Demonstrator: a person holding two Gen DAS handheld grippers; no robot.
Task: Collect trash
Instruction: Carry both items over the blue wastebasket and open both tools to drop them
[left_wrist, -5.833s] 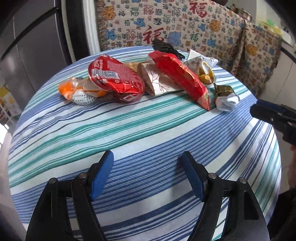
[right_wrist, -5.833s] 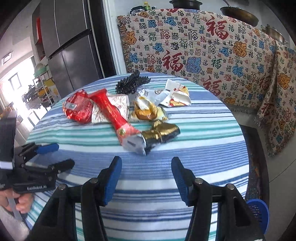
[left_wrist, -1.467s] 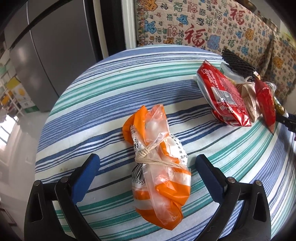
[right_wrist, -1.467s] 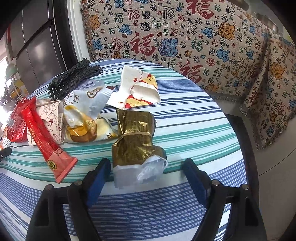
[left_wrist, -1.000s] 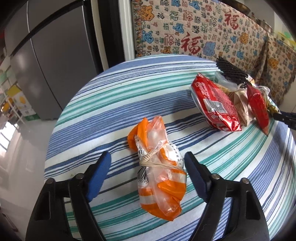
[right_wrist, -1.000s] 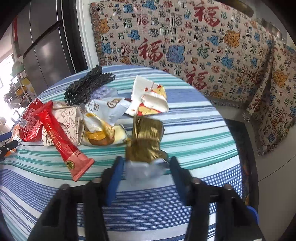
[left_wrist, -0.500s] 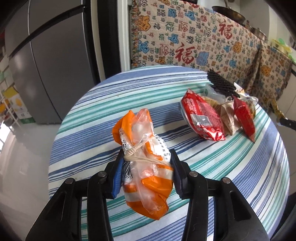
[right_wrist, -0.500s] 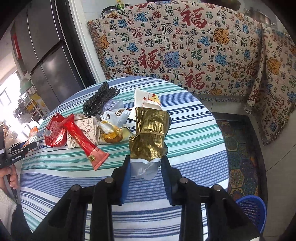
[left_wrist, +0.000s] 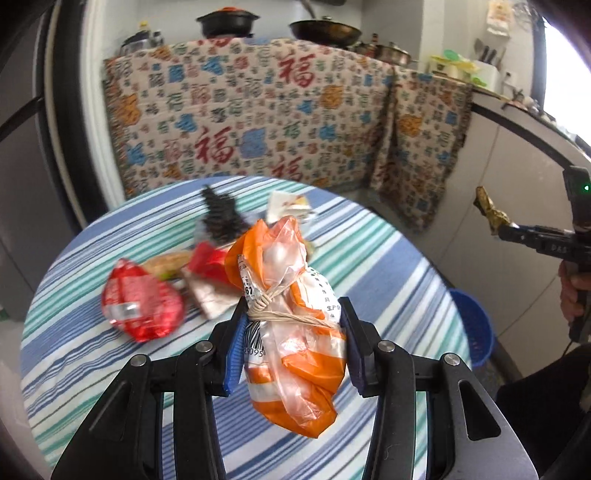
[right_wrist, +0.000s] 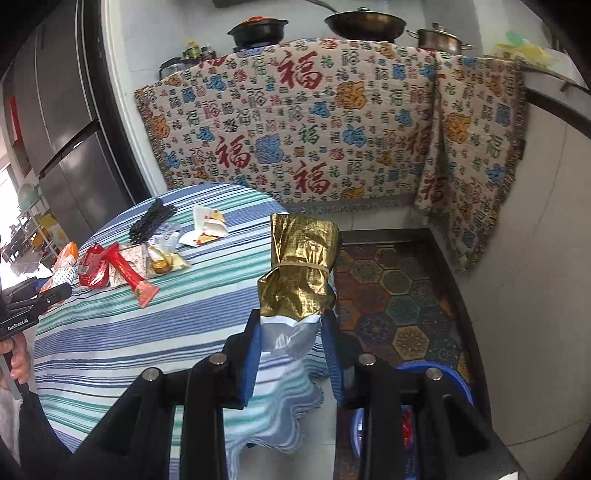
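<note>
My left gripper (left_wrist: 291, 354) is shut on an orange and clear plastic bag (left_wrist: 291, 332) tied with string, held above the striped round table (left_wrist: 388, 280). My right gripper (right_wrist: 291, 354) is shut on a gold and white foil packet (right_wrist: 301, 273), held past the table's right edge above the floor. The right gripper with the gold packet (left_wrist: 491, 214) also shows at the right of the left wrist view. Loose wrappers remain on the table: a red packet (left_wrist: 142, 306), a long red wrapper (right_wrist: 129, 273), a black net (right_wrist: 153, 218) and a white wrapper (right_wrist: 207, 229).
A blue bin (left_wrist: 472, 325) stands on the floor to the right of the table; its rim (right_wrist: 450, 376) shows just below my right gripper. A patterned cloth (right_wrist: 332, 122) covers the counter behind. A grey fridge (right_wrist: 62, 129) stands at the left.
Both grippers shut on their items about a second ago and have lifted them off the table. The right gripper has swung right, out over the floor near the blue bin.
</note>
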